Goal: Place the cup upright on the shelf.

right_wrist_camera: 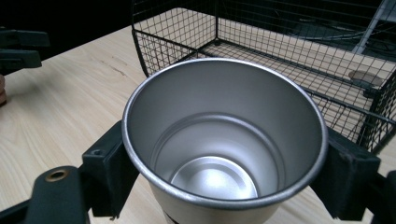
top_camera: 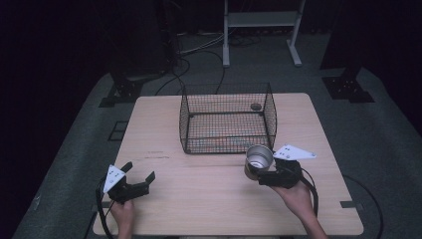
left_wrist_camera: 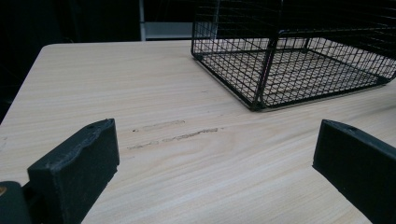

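A shiny metal cup [top_camera: 258, 160] hangs upright just above the table, in front of the wire basket's near right corner. My right gripper [top_camera: 262, 172] is shut on it, one black jaw on each side of the cup [right_wrist_camera: 224, 140], whose inside is empty. My left gripper [top_camera: 140, 174] rests low over the table's near left part, jaws wide open with only bare wood between them [left_wrist_camera: 215, 158]. The black wire basket [top_camera: 227, 117] stands at the table's middle back, its near corner [left_wrist_camera: 261, 93] ahead of the left gripper.
A small dark round thing [top_camera: 256, 106] shows at the basket's far right corner. The wooden table [top_camera: 199, 199] has faint scuff marks [left_wrist_camera: 177, 133] left of the basket. White frame legs [top_camera: 261, 25] and cables lie on the floor behind.
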`<state>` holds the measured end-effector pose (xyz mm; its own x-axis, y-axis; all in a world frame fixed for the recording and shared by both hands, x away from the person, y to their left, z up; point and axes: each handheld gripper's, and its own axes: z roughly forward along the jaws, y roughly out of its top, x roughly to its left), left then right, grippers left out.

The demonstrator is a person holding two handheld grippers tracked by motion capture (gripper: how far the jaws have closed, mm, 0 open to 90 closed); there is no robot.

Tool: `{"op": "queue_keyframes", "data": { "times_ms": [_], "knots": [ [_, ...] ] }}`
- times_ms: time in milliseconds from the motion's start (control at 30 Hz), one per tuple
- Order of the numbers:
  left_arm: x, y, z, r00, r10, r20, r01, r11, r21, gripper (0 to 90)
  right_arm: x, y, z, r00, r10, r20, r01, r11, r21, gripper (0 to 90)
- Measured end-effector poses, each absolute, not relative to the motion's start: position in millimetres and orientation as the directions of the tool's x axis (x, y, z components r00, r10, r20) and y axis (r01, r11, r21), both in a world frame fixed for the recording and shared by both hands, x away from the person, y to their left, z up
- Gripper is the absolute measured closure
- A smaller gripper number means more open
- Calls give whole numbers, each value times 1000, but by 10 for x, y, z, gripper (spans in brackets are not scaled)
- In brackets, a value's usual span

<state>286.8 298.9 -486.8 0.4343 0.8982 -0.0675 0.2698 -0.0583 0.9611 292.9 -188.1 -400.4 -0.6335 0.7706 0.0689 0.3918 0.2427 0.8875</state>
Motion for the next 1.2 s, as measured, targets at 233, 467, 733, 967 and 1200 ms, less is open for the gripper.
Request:
{"op": "queue_keyframes", "data": {
  "times_ms": [233,467,733,967,1200],
  "knots": [
    [2868,2989,-4868,434,898,-69,270,-57,961,0,2990,-1837,-3915,-640,766,55,384,258,887,181],
    [2867,2990,-4869,434,898,-69,270,-56,961,0,3083,-1798,-3843,-655,753,66,387,259,885,182],
    [2867,2991,-4868,435,898,-69,269,-56,961,0,3165,-1746,-3720,-662,749,36,369,283,885,182],
    [2867,2988,-4869,434,898,-72,268,-53,962,0,3245,-1718,-3635,-668,743,36,368,288,884,181],
    [2866,2990,-4867,434,898,-71,270,-54,961,0,3335,-1691,-3518,-669,743,21,362,301,882,182]
  ]
}}
